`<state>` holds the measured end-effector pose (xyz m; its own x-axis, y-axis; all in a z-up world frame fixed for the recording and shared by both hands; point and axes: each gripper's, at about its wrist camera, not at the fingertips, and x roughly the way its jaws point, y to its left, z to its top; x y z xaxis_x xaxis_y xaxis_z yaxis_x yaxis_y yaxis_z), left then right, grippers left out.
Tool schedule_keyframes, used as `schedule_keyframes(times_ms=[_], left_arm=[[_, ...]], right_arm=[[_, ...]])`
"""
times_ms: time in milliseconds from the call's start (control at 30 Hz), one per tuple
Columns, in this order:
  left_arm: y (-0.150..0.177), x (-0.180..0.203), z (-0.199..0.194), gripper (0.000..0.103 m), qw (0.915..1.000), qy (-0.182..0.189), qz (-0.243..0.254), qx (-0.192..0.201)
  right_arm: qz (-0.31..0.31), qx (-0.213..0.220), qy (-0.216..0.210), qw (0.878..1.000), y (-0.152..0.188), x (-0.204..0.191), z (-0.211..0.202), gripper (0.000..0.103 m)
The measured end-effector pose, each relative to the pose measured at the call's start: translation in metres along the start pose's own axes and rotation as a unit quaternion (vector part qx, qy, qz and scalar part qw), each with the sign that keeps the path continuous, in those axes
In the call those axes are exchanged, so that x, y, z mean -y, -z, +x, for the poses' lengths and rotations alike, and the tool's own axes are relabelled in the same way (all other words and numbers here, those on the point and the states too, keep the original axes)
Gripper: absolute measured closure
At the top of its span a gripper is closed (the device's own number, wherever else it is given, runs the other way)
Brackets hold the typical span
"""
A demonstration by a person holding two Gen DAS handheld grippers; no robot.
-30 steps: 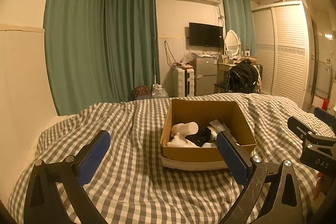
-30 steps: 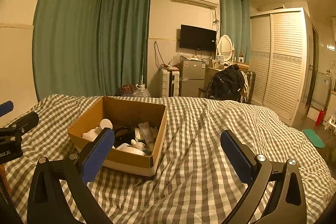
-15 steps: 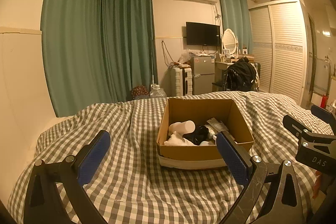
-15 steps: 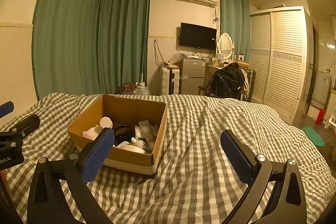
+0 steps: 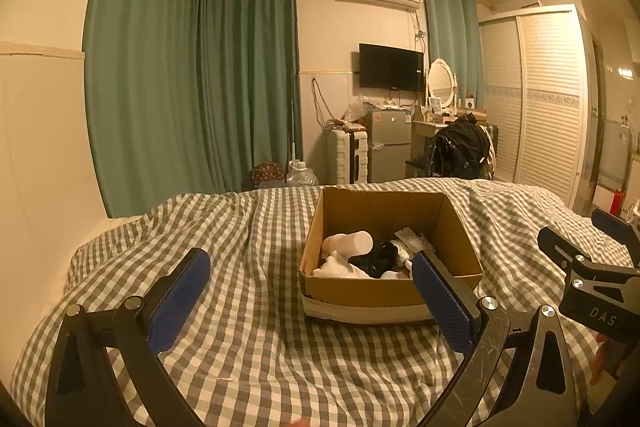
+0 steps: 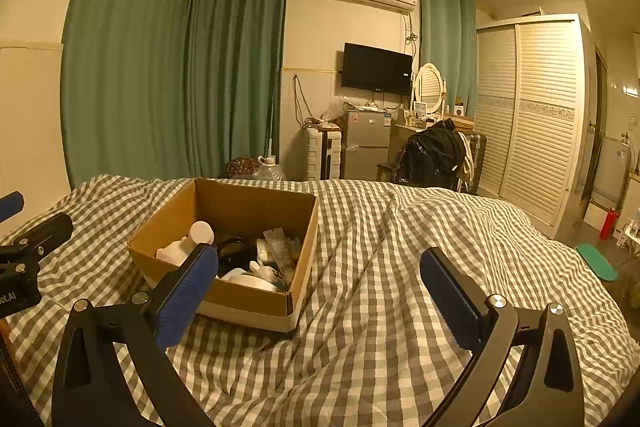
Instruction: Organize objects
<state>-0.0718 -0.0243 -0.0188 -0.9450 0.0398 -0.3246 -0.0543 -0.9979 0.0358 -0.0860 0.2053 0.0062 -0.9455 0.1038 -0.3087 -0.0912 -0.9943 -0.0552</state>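
An open cardboard box (image 5: 384, 293) sits on a checkered bed cover; it also shows in the right wrist view (image 6: 256, 301). Inside lie a white cup (image 5: 348, 243), a black object (image 5: 378, 259), a white bottle (image 6: 188, 243), a tube (image 6: 280, 251) and other small white items. My left gripper (image 5: 310, 291) is open and empty, held above the bed just in front of the box. My right gripper (image 6: 320, 287) is open and empty, to the right of the box. Each gripper shows at the edge of the other's view.
The checkered bed cover (image 6: 400, 267) fills the foreground with folds. Beyond the bed stand green curtains (image 5: 192, 75), a suitcase (image 5: 346, 157), a small fridge (image 5: 390, 143), a chair with a black bag (image 5: 460, 151) and a white wardrobe (image 5: 536, 95).
Both views have shifted slightly; the box sits a little further left in the left wrist view. Both grippers stay open and empty.
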Motion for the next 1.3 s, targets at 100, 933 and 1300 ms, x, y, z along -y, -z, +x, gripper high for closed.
schedule_keyframes(times_ms=[100,933,1300], left_arm=[[-0.0001,0.0002,-0.0002,0.0,1.0,-0.002,0.002,0.0],[0.0014,0.003,-0.0019,0.0,1.0,-0.003,0.009,0.001],[0.0021,0.0015,0.0013,0.0,0.9999,-0.001,0.01,-0.003]], right_arm=[[-0.001,0.0,0.0,1.0,0.0005,-0.0001,0.0,0.001],[-0.003,-0.001,-0.001,1.0,0.0036,-0.0011,0.0001,0.001],[-0.003,-0.003,-0.002,1.0,0.0047,-0.0003,0.0003,0.001]])
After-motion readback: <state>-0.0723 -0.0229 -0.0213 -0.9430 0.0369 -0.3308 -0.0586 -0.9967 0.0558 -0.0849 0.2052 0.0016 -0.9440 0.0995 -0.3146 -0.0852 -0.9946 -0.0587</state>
